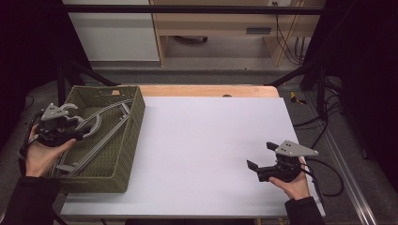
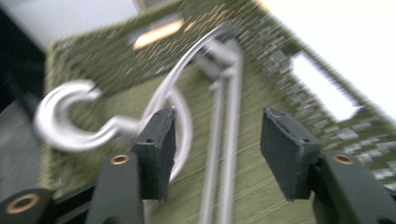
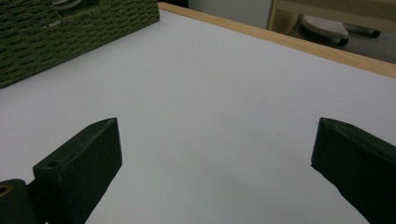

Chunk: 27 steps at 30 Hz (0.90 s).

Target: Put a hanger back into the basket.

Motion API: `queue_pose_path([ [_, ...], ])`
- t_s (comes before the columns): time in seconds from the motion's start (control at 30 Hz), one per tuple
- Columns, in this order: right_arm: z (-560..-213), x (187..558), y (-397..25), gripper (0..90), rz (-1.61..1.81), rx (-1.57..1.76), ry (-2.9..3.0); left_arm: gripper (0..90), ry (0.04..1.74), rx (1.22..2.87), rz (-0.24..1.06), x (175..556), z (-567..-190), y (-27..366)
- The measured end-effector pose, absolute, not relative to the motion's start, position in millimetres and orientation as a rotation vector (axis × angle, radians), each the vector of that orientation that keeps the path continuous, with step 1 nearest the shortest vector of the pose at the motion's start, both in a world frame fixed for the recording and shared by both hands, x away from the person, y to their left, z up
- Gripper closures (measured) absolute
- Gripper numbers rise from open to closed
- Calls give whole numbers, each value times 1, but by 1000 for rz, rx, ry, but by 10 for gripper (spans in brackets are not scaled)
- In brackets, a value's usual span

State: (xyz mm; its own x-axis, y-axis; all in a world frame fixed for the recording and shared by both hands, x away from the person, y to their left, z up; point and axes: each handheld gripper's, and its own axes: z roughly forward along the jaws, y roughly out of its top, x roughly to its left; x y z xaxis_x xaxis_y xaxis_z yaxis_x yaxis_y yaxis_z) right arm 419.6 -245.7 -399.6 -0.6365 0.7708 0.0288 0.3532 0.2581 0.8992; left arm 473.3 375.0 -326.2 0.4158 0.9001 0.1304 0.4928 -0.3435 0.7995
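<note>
A green woven basket [image 1: 126, 140] stands at the left of the white table [image 1: 211, 140]. Several grey clothes hangers [image 1: 110, 124] lie inside it. My left gripper [image 1: 82, 127] hovers open over the basket's left part. In the left gripper view, which is blurred, the open left gripper [image 2: 217, 149] has hanger bars [image 2: 226, 140] lying between and below its jaws, and a hanger hook [image 2: 60, 116] curls at the left. My right gripper [image 1: 262, 155] is held open low over the table's right front. The right gripper [image 3: 215, 163] has only bare table [image 3: 210, 84] between its jaws.
The basket's side wall [image 3: 70, 32] stands far left in the right gripper view. A wooden table edge [image 1: 206, 90] runs along the back. Beyond it are a wooden cabinet [image 1: 216, 23], cables [image 1: 291, 42] and a white pedal-like object [image 3: 324, 25] on the floor.
</note>
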Motion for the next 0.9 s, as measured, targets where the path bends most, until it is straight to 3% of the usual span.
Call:
queue_pose_path([
  [0.3,-398,419,-247,16,1359,1026,2092,240,979,1873,666,444,-332,330],
  [0.57,-396,417,-249,13,1372,1027,2072,138,864,1842,568,426,-352,291],
  [0.9,-396,415,-251,11,1386,1035,2047,116,835,1844,499,423,-377,268],
])
